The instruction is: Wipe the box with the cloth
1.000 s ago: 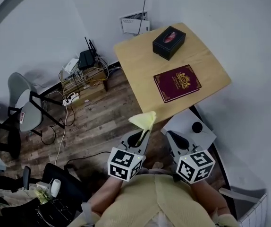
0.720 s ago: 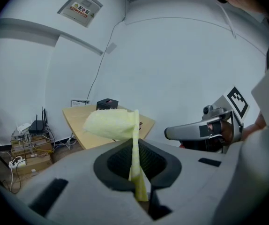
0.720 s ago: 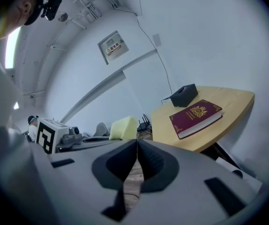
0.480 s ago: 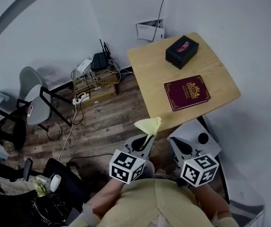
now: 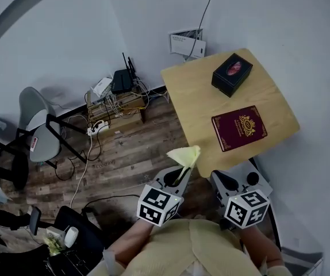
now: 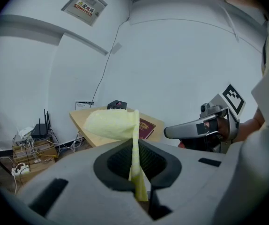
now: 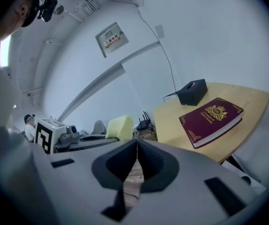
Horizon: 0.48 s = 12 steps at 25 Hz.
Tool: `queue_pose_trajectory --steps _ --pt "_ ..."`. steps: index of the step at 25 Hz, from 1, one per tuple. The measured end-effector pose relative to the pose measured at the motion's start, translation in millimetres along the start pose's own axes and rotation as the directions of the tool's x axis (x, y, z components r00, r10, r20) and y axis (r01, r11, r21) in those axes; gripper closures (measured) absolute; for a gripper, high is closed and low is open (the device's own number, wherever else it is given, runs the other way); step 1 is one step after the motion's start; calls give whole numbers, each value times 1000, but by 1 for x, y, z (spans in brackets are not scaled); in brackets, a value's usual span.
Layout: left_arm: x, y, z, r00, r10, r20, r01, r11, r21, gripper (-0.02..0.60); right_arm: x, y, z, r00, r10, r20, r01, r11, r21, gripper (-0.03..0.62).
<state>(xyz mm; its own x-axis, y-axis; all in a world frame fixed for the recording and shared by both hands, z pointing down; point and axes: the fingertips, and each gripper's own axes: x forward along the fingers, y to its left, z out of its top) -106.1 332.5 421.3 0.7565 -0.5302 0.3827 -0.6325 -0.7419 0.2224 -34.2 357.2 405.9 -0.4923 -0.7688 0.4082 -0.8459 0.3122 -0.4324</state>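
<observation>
Both tongs have travelled along with the person since a second ago. The surface now sits lower and further right in the head view, and neither grip has changed.

Nearest in, the left tongs [image 5: 181, 170] are clamped tight on the cloth [image 5: 185, 156], pinching it by its lower end. The free yellow end flops forward past the tips, which I'd say leaves it loose for wiping. Beside them the right tongs [image 5: 223, 180] are pressed fully together with nothing between them, a spare hand that could steady things later. Both hang over the wooden floor [image 5: 130, 154], just short of the near edge, so no wiping has begun.

Further out, on the surface [image 5: 191, 96], the maroon box [image 5: 238, 127] lies flat and lid up between the middle and the near edge, close to the right edge. It's the nearer one, so likely the target. Its long axis runs roughly along the near edge, a little skewed to it. Which way its gold crest faces, I can't tell.

Beyond it the black box [image 5: 232, 73] sits well apart by the far right corner.
</observation>
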Motion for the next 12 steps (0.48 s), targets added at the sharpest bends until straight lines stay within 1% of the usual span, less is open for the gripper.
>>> queue_pose_trajectory --steps 3,8,12 --pt "-9 33 7 1000 1 -6 -1 1000 6 552 32 9 9 1000 -12 -8 12 1000 16 565" --pt "-19 88 10 1000 -8 -20 8 1000 -13 552 85 29 22 1000 -22 -9 23 999 39 565" --pt "-26 114 15 999 -35 -26 35 999 -5 552 113 42 30 999 -36 -10 36 998 42 565"
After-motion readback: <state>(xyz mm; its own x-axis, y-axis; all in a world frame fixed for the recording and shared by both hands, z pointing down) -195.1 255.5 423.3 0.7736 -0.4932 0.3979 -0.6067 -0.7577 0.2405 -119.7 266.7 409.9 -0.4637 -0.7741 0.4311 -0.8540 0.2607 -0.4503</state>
